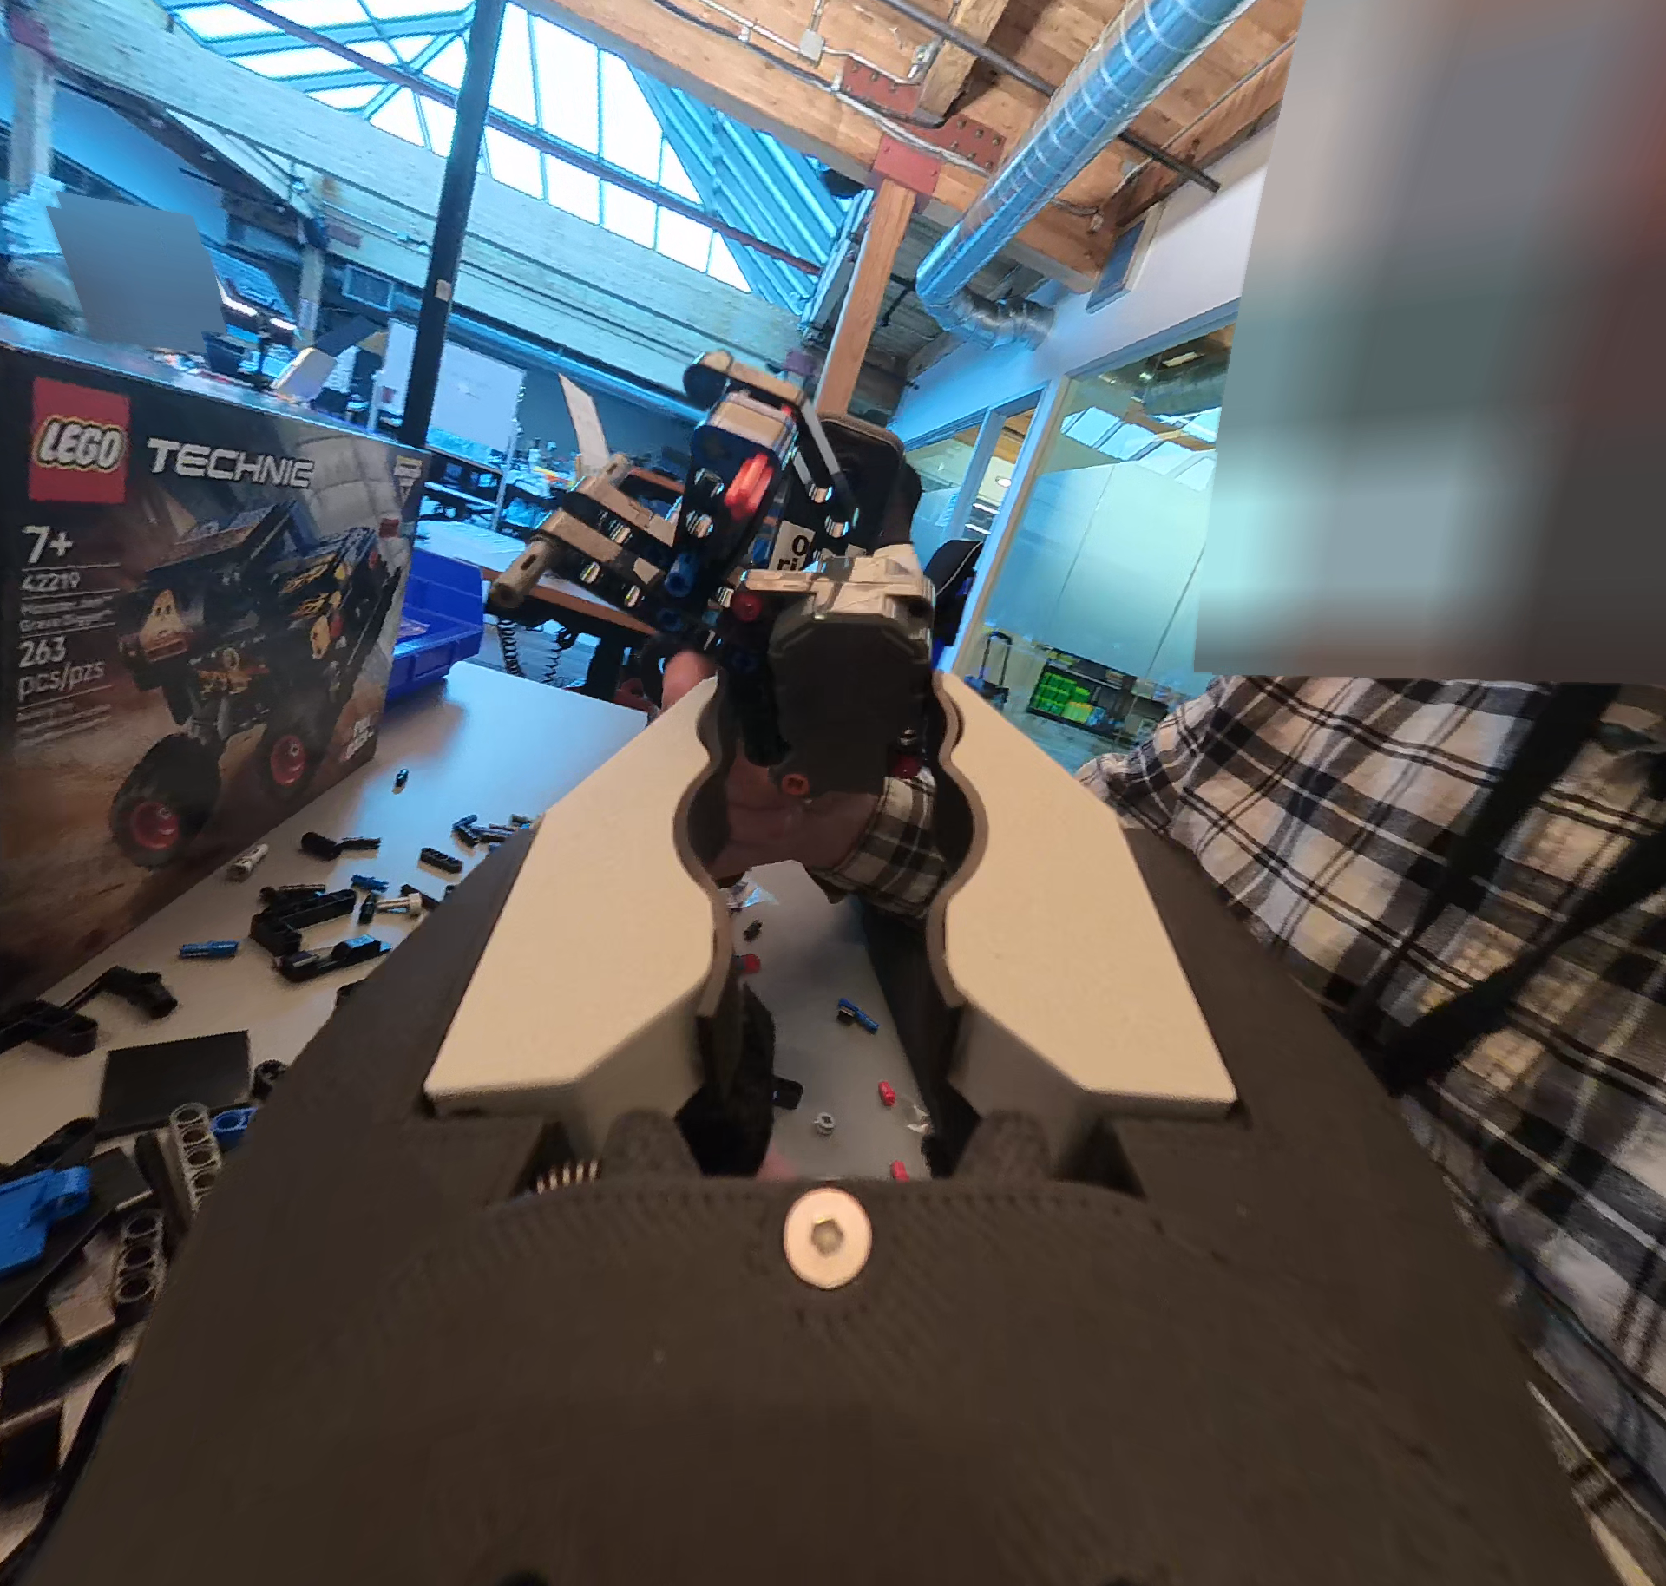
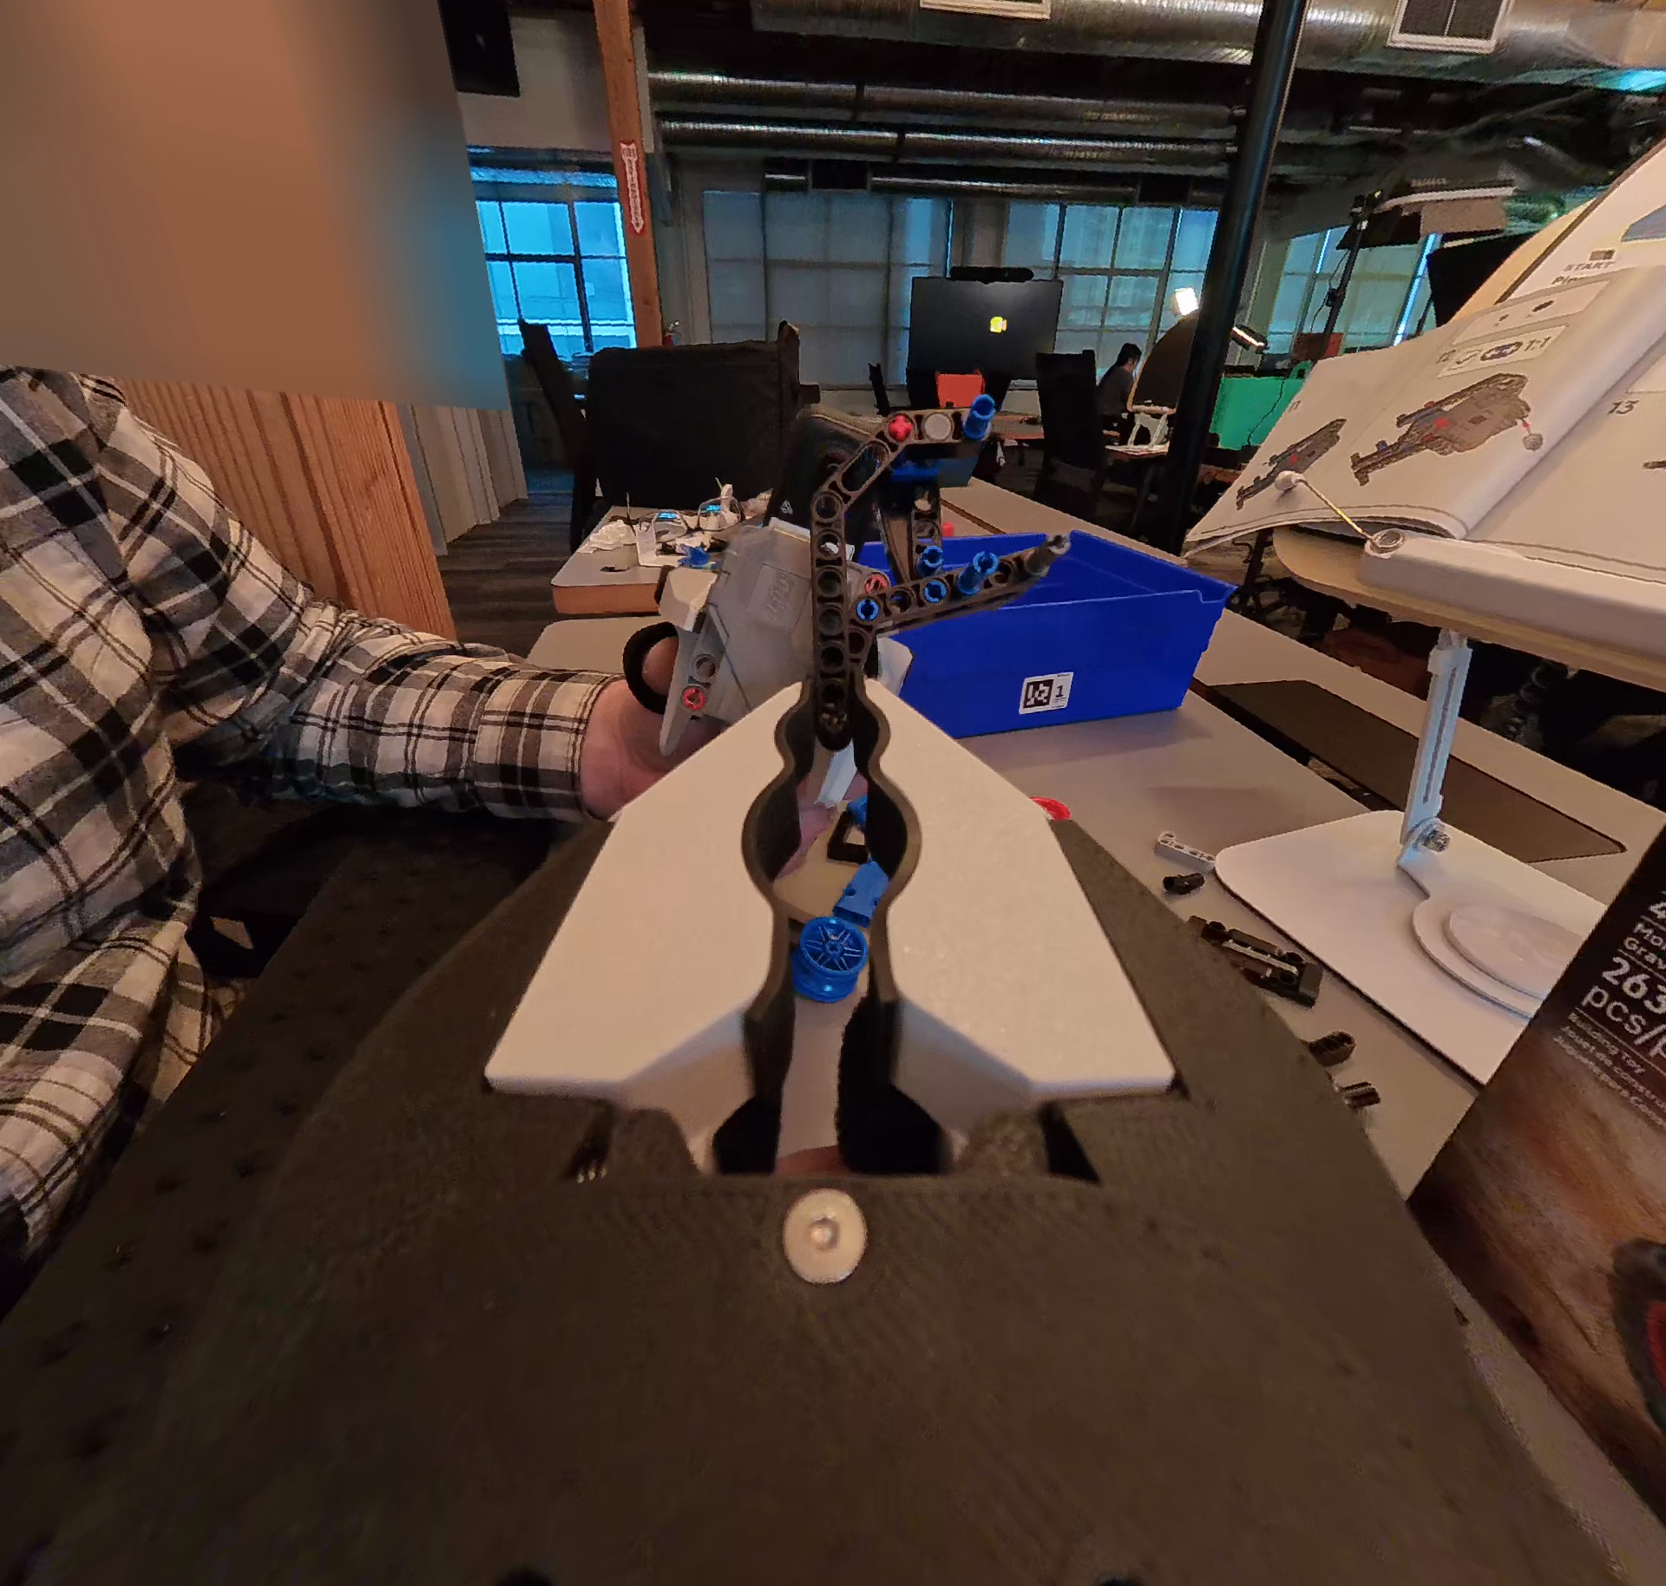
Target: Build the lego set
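Grey-and-black chassis assembly is clamped between both grippers, left gripper on its motor block, right gripper on a beam, raised clear of the table for aligning.

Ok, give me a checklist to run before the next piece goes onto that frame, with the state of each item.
1. Left gripper clamped on the grey block of the lego assembly: ok.
2. Right gripper clamped on the assembly's black beam: ok.
3. Assembly lifted off the table: ok.
4. Instruction booklet open on its stand: ok.
5. Loose pieces within view on the table: ok.
6. Which piece goes on next: cannot tell.
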A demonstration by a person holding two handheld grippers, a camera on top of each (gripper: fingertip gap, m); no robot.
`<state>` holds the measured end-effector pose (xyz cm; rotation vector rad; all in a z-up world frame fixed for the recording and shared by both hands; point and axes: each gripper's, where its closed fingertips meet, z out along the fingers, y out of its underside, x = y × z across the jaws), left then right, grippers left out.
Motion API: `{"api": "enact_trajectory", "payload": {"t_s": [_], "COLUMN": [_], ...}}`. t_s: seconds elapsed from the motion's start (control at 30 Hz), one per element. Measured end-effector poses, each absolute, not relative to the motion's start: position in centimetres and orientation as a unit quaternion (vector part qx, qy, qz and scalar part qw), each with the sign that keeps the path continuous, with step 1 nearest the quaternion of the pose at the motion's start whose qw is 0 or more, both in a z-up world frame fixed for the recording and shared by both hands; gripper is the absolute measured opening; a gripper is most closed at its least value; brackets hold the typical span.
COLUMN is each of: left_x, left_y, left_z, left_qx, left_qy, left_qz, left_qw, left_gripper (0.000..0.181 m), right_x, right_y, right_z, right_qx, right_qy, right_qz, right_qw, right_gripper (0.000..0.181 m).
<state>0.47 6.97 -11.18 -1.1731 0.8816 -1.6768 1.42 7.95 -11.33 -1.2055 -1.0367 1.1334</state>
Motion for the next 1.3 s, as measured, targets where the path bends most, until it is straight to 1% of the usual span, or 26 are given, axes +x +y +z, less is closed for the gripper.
{"api": "enact_trajectory", "payload": {"t_s": [0.7,1.3], "left_x": [0.9,1.0], "left_y": [8.1,8.3], "left_z": [-12.1,-12.3], "left_qx": [-0.512,-0.515], "left_qy": [0.346,0.345], "left_qz": [-0.644,-0.64], "left_qw": [0.451,0.454], "left_gripper": [0.04,0.039], "right_x": [1.5,1.7], "right_y": [9.0,9.1], "right_z": [-13.3,-13.4], "right_qx": [-0.526,-0.529], "right_qy": [-0.43,-0.434], "right_qz": [0.508,0.5], "right_qw": [0.529,0.531], "right_gripper": [0.006,0.005]}}
